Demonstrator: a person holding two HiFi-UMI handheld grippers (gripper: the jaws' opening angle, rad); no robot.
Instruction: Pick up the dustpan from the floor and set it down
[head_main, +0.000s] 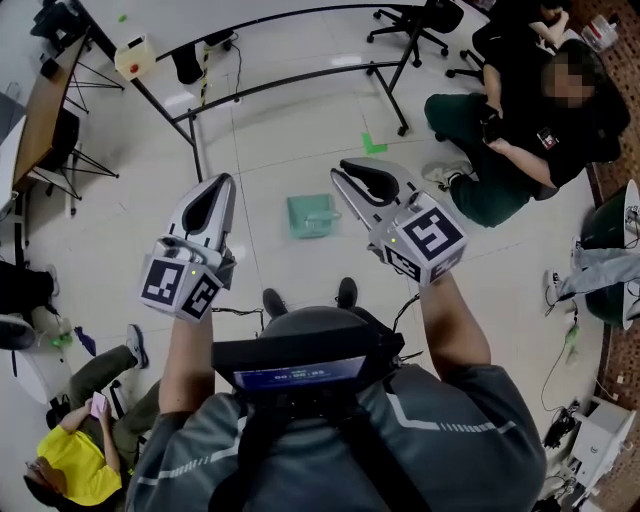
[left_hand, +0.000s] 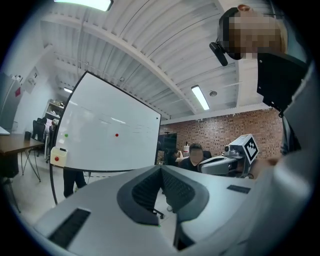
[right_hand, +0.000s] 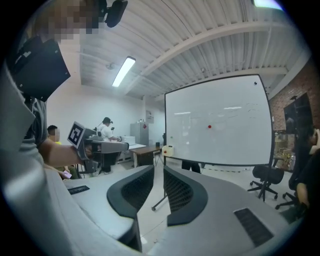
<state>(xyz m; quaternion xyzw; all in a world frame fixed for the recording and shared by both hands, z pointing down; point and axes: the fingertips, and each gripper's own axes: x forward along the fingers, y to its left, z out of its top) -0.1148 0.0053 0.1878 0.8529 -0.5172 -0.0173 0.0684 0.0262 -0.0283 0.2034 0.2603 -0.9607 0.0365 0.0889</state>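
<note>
Dustpan (head_main: 312, 215) flat on floor (head_main: 280, 150), outline squarish, pointing direction unclear.

Bare tiled floor on every side of dustpan (head_main: 313, 215). Beyond dustpan: black whiteboard stand legs (head_main: 388, 95), across path. Right of dustpan: seated person (head_main: 500, 150), well apart. Near side of dustpan: wearer's shoes (head_main: 346, 292). Beyond-right of dustpan: flat green tape (head_main: 373, 145).

You carry two hand-held grippers: the left hand-held gripper (head_main: 223, 184) and the right hand-held gripper (head_main: 340, 175). You face one dustpan (head_main: 313, 215), one whiteboard (right_hand: 220, 120), and two seated people: a person in black (head_main: 520, 130) and a person in yellow (head_main: 75, 465).
</note>
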